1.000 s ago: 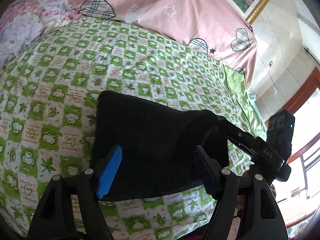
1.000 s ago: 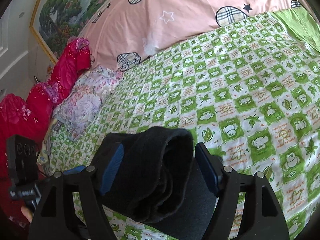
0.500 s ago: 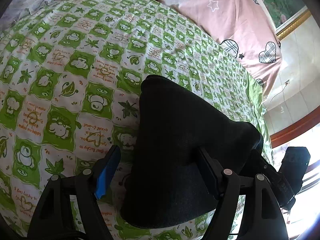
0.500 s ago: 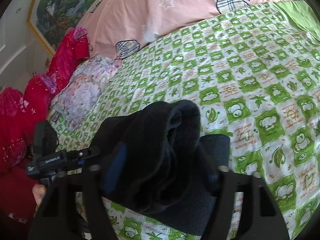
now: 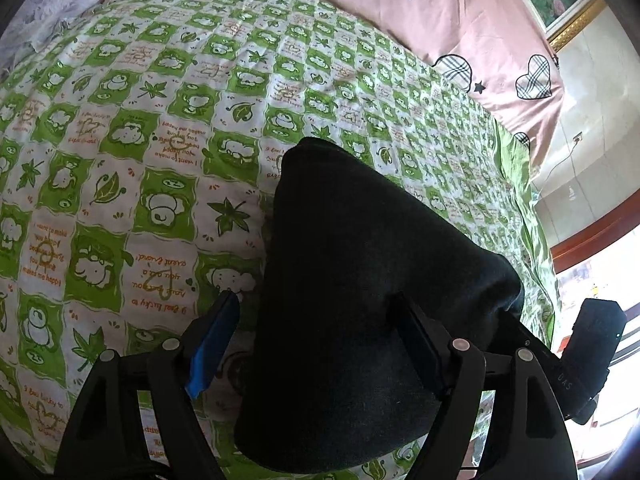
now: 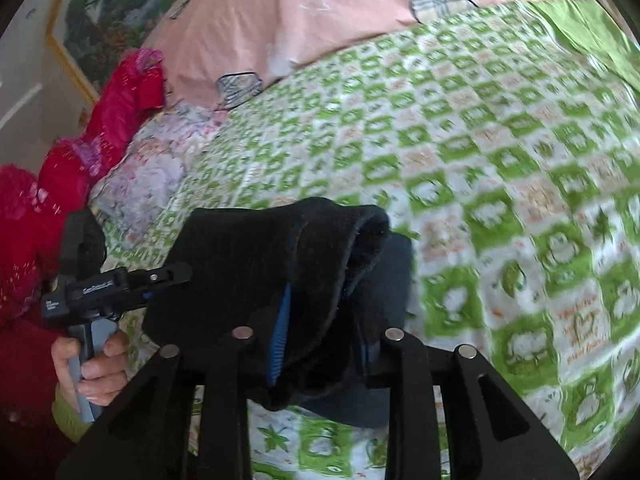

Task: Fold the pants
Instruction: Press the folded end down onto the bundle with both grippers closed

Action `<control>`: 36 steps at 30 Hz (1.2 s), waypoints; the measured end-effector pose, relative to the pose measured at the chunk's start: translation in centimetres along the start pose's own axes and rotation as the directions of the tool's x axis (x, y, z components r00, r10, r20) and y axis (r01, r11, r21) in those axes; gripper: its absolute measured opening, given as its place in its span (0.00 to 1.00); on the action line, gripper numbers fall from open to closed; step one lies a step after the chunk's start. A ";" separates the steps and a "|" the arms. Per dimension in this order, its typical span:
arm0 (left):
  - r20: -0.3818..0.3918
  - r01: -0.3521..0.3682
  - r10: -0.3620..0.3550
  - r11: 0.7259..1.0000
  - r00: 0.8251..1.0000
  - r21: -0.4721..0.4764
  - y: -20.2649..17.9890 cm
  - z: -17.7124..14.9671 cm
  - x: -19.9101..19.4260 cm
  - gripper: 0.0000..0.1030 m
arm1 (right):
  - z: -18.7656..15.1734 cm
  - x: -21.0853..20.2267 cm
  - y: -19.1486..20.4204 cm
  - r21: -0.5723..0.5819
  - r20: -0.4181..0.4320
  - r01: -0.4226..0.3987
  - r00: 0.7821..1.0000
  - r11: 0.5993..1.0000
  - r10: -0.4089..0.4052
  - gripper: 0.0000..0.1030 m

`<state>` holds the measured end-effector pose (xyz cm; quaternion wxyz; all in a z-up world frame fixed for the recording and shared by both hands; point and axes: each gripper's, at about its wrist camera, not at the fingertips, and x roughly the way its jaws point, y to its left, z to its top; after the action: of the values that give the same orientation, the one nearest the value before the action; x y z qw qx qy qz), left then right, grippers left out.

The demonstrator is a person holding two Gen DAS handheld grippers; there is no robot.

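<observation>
The black pants (image 5: 360, 260) lie folded into a thick bundle on the green checked bedsheet (image 5: 160, 120). My left gripper (image 5: 316, 312) points down over their near left edge, and its jaws are opening. The blue left pad (image 5: 212, 348) stands clear of the cloth, while the fabric drapes against the right finger. In the right wrist view my right gripper (image 6: 324, 332) is shut on a thick roll of the pants (image 6: 260, 256), lifted slightly off the sheet. A hand (image 6: 92, 364) holds the left gripper's handle at the left.
A pink quilt (image 5: 440, 20) with plaid hearts covers the head of the bed. Red garments (image 6: 120, 100) and a floral cloth (image 6: 148, 176) lie at the bed's left side. A framed painting (image 6: 104, 12) hangs behind. A bright window (image 5: 600, 280) lies to the right.
The right gripper's jaws have shut on the rolled pants and pulled them nearer. The left gripper has sunk toward the bed and shifted left, so the pants now sit toward its right finger.
</observation>
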<state>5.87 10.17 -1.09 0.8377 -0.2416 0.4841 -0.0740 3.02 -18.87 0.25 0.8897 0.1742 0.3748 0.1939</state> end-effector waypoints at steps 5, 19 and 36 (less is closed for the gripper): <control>0.016 -0.023 0.023 1.000 1.000 0.021 -0.2 0.0 -0.5 0.78 | 1.1 -1.0 -0.5 0.045 0.043 -0.020 0.999 0.999 0.018 0.46; -0.004 -0.006 0.006 1.000 1.000 -0.001 0.6 -0.4 0.3 0.84 | -0.5 1.3 -3.2 0.114 -0.006 -0.070 0.997 0.991 0.071 0.65; 0.036 -0.019 0.016 0.997 0.999 0.074 -1.6 -0.9 0.0 0.42 | -0.3 1.0 -1.5 0.089 0.007 -0.165 0.986 0.982 0.165 0.47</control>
<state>5.28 8.46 -0.68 0.8551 -0.2073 0.4684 -0.0803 3.76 -19.68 -1.21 0.8618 0.2443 0.3675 0.2500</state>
